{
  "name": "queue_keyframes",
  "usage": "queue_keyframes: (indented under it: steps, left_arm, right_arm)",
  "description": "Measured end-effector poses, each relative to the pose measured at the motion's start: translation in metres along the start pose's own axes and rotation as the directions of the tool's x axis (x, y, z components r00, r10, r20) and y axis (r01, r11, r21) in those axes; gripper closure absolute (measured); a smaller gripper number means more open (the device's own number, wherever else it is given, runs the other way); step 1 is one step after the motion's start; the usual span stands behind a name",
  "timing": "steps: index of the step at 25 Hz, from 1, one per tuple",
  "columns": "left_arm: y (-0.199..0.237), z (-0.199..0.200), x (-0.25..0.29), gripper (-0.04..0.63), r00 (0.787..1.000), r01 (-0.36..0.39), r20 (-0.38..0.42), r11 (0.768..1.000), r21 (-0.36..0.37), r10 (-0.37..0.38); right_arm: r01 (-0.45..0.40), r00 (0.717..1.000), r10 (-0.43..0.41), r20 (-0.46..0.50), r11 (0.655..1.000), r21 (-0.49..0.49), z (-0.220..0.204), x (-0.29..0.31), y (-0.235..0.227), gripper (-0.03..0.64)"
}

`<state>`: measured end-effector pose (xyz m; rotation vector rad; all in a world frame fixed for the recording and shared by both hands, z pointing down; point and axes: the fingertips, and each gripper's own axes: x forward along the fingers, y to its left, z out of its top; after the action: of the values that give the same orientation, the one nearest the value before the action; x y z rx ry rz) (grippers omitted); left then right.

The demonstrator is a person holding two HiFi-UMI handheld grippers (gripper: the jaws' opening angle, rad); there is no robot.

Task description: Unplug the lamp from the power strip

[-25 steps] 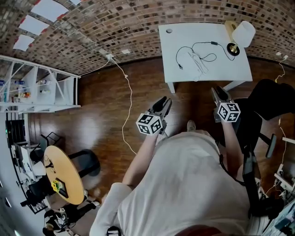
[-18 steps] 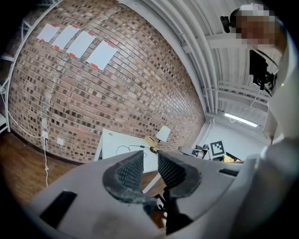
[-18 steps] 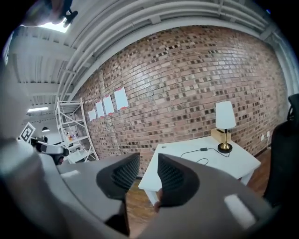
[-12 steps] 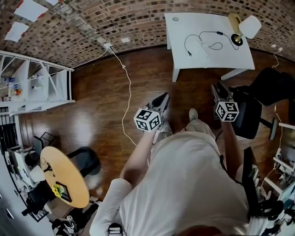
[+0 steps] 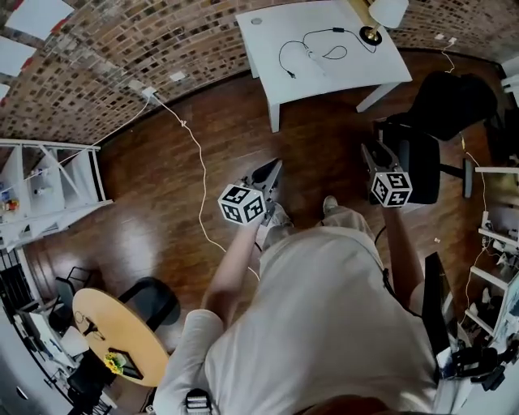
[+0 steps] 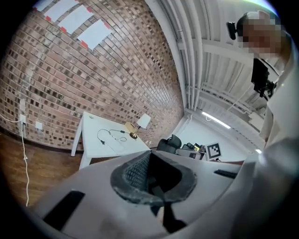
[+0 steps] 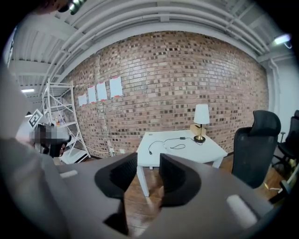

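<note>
The left gripper (image 5: pixel 271 167) hangs over the wooden floor (image 5: pixel 162 162), well short of the white desk (image 5: pixel 357 69), its jaws closing with nothing between them, where a second ago they stood wide. On that desk a black cord (image 5: pixel 312 47) curls from its loose plug end rightward to the lamp (image 5: pixel 381 14) at the far right corner, and desk and lamp now sit higher and further left in the head view than before. The right gripper (image 5: pixel 371 154), beside a black chair (image 5: pixel 450 101), is level with the left one and equally far from the lamp, its jaws spread and empty as before.
</note>
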<state>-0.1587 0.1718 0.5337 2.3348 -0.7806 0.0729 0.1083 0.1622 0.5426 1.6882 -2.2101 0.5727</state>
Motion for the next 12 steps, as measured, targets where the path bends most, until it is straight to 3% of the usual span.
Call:
queue_keyframes:
  steps: [4, 12]
  left_arm:
    - [-0.032, -0.011, 0.019, 0.592, 0.999, 0.012, -0.034, 1.000, -0.004, -0.012]
    - [-0.083, -0.050, 0.058, 0.592, 0.989, -0.122, -0.085, 0.993, -0.008, 0.121]
  right_arm:
    - [-0.031, 0.999, 0.030, 0.014, 0.999, 0.039, -0.007, -0.016, -0.026, 0.480]
    - [-0.121, 0.992, 0.117, 0.056, 0.990, 0.076, -0.013, -0.037, -0.070, 0.481]
